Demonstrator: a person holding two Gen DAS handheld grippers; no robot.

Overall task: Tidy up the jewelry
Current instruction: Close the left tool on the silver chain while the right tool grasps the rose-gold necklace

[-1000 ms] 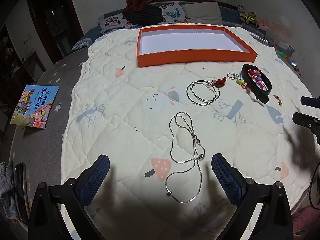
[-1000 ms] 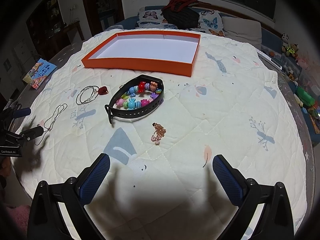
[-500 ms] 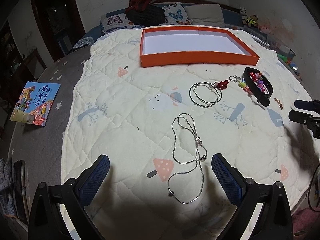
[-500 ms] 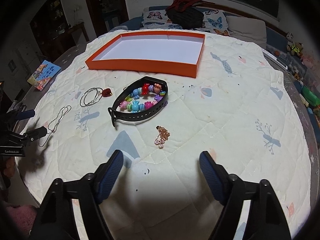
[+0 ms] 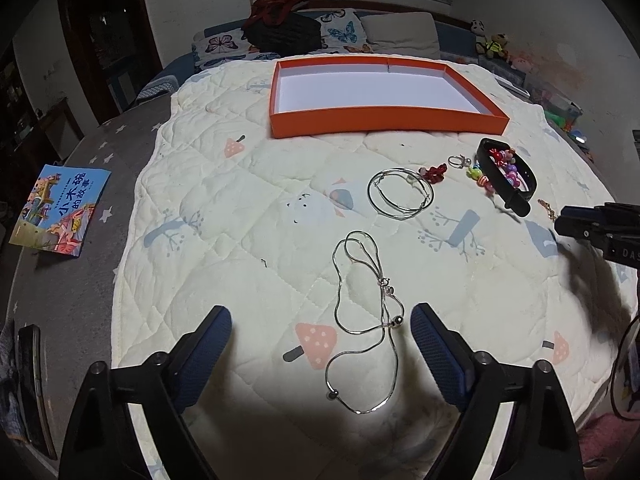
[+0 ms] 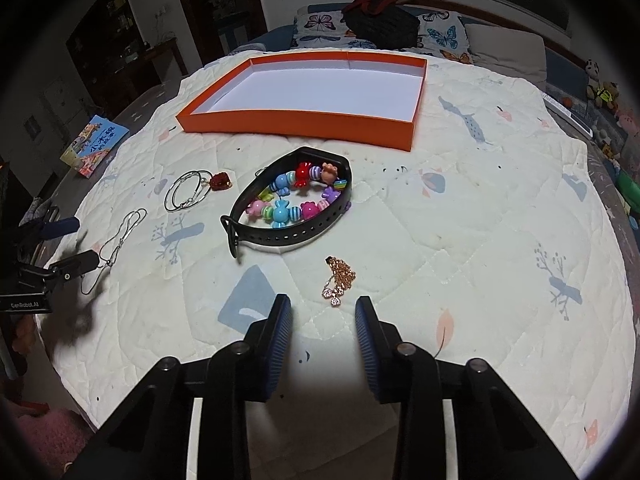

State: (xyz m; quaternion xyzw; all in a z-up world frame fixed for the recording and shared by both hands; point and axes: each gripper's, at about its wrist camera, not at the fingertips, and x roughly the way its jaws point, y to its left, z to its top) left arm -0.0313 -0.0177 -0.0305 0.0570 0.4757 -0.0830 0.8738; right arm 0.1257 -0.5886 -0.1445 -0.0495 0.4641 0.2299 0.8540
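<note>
Right wrist view: right gripper (image 6: 323,307) fingers closing, nothing between them yet, rose-gold chain (image 6: 339,280) just ahead on the quilt (image 6: 460,216). Left gripper (image 5: 321,318) fingers spread wide, closing slightly, above silver necklace (image 5: 366,322), not gripping. Orange tray (image 5: 384,124) sits farther back.
</note>
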